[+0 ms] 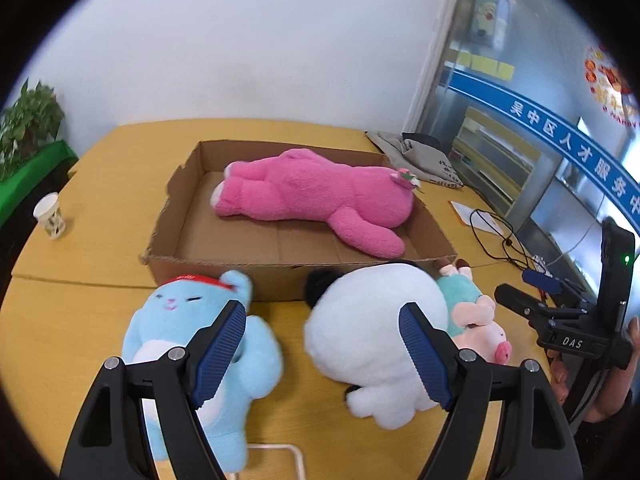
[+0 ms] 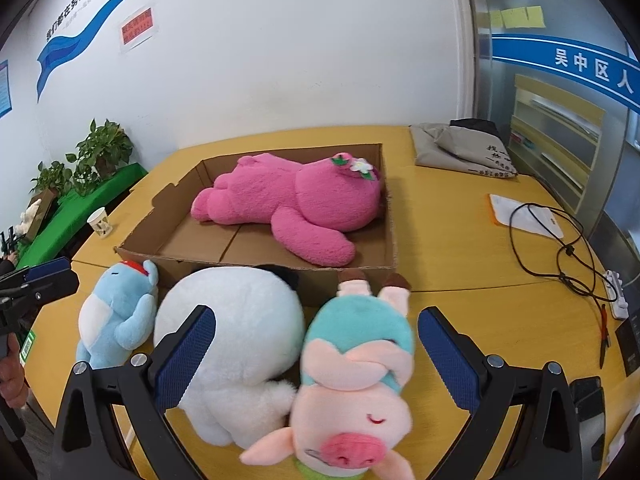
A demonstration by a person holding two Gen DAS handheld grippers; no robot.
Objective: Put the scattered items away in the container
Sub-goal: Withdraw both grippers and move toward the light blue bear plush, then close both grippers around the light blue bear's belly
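Observation:
A shallow cardboard box (image 1: 224, 276) (image 2: 168, 258) stands on the yellow table with a pink plush bear (image 1: 316, 196) (image 2: 296, 204) lying in it. In front of the box lie a blue plush (image 1: 188, 340) (image 2: 116, 316), a white plush (image 1: 368, 336) (image 2: 240, 344) and a pink pig plush in teal (image 1: 476, 320) (image 2: 356, 376). My left gripper (image 1: 324, 356) is open above the gap between the blue and white plush. My right gripper (image 2: 316, 356) is open, its fingers either side of the pig and white plush. It also shows in the left wrist view (image 1: 516, 300).
A paper cup (image 1: 50, 216) (image 2: 100, 222) stands at the table's left. A grey cloth bag (image 2: 460, 152) lies at the back right. A black cable (image 2: 560, 240), a paper sheet and a power strip (image 2: 616, 292) lie at the right. Potted plants (image 2: 92, 156) stand on a green shelf.

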